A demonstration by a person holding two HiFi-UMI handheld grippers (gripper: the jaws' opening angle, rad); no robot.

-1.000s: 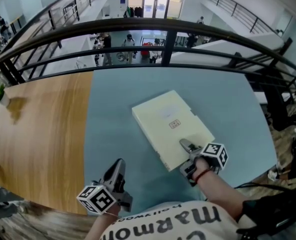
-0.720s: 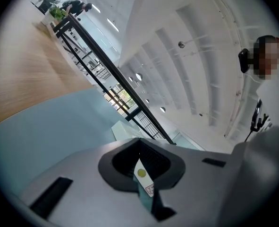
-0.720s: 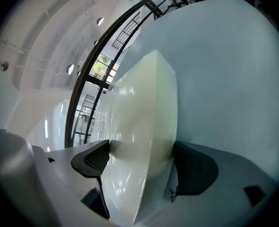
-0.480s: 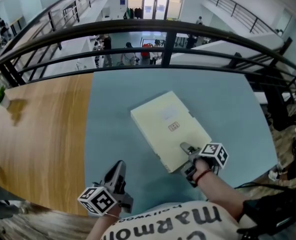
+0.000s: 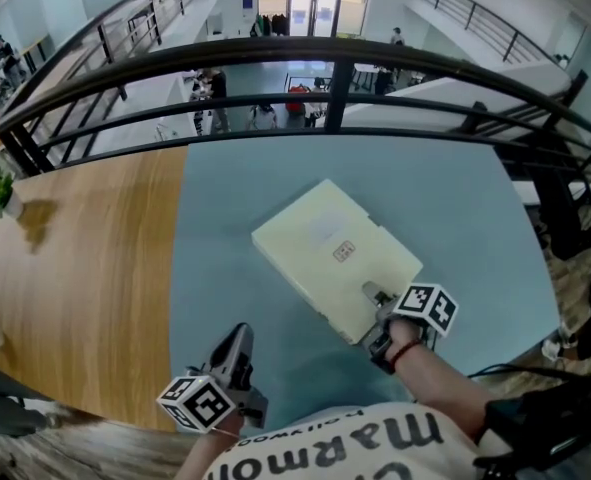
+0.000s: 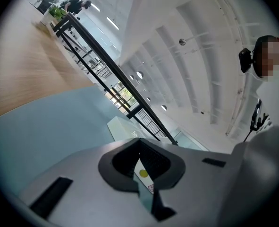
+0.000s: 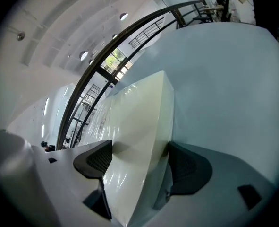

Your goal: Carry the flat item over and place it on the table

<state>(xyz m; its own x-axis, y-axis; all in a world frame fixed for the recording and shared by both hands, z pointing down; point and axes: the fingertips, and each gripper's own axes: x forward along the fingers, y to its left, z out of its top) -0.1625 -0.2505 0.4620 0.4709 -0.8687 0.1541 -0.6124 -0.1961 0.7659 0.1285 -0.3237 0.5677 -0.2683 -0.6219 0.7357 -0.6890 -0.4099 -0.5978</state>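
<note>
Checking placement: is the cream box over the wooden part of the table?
No, the cream box is over the blue surface, right of the wood.

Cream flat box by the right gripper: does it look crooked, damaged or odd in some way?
Only its angle. The cream flat box is turned askew, its edges diagonal to those of the blue table. The right gripper, whose jaws have just been closing, clamps its near end. No dent, tear or spill shows.

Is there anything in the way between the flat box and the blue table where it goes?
Nothing that I can see. The blue table all around the flat box is bare.
</note>
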